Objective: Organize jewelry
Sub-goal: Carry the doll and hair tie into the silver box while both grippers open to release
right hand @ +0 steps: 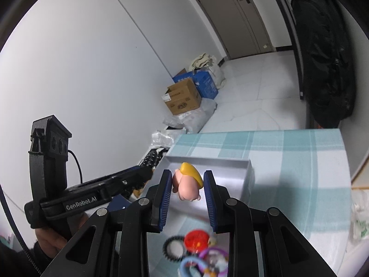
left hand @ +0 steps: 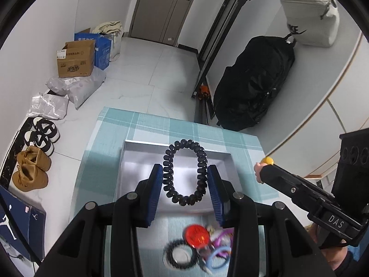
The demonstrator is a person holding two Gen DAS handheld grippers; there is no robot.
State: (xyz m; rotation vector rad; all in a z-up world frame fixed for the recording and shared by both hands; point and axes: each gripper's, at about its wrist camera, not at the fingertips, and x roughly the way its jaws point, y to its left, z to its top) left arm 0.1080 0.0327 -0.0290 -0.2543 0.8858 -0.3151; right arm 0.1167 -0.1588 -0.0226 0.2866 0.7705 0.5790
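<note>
You are working in the entry hall of a home. A grey-beige interior door with a dark lever handle point(left hand: 161, 9) closes the far end of a floor of pale glossy tiles point(left hand: 147, 69). Along the white wall sit an open brown cardboard carton point(left hand: 76, 60), a blue printed carton point(left hand: 101, 48) and grey plastic mailing bags point(left hand: 78, 87). Tan suede boots point(left hand: 31, 168) and black-and-white sneakers point(left hand: 43, 136) line the wall nearer you. A large black backpack point(left hand: 253, 83) and a light grey canvas bag point(left hand: 309, 16) hang at the right. The surface before you wears a teal checked cloth point(left hand: 161, 122).
</note>
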